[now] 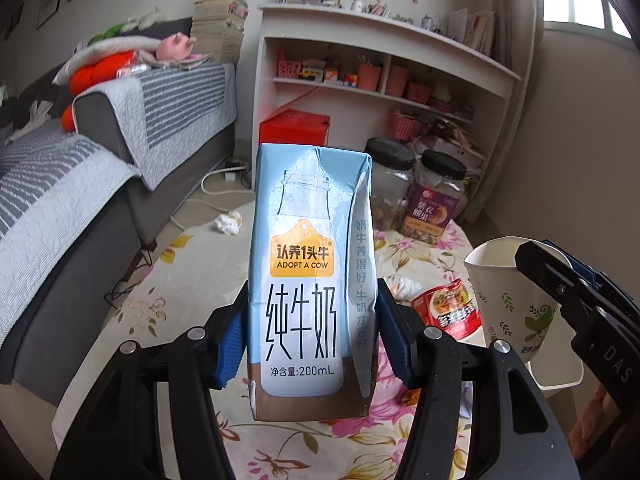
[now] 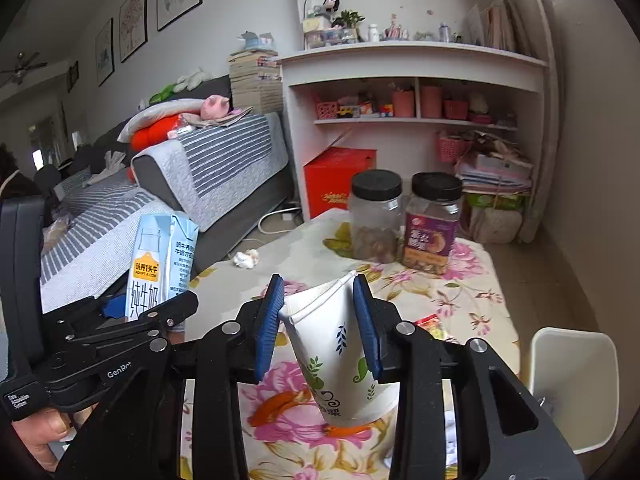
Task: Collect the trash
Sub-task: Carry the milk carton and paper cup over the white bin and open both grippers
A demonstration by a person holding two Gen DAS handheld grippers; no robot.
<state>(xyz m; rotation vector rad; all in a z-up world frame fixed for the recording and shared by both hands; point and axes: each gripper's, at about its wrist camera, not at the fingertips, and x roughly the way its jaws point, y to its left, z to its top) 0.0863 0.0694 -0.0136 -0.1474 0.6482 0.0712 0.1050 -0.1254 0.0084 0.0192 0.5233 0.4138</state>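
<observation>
A light-blue milk carton (image 1: 312,276) stands upright between the blue pads of my left gripper (image 1: 310,332), which is shut on its sides above the table. The same carton (image 2: 160,264) and the left gripper (image 2: 136,312) show at the left of the right wrist view. My right gripper (image 2: 320,320) is shut on a white paper cup with green leaf print (image 2: 340,352), squeezing its rim flat. That cup (image 1: 508,300) and the right gripper (image 1: 560,288) appear at the right of the left wrist view. A red snack wrapper (image 1: 448,308) and a crumpled tissue (image 1: 228,222) lie on the table.
The table wears a floral cloth (image 2: 460,292). Two black-lidded jars (image 2: 376,216) (image 2: 432,224) stand at its far end. A white bin (image 2: 568,384) sits low at the right. A grey sofa (image 1: 100,184) runs along the left, white shelves (image 1: 384,76) and a red box (image 1: 294,128) behind.
</observation>
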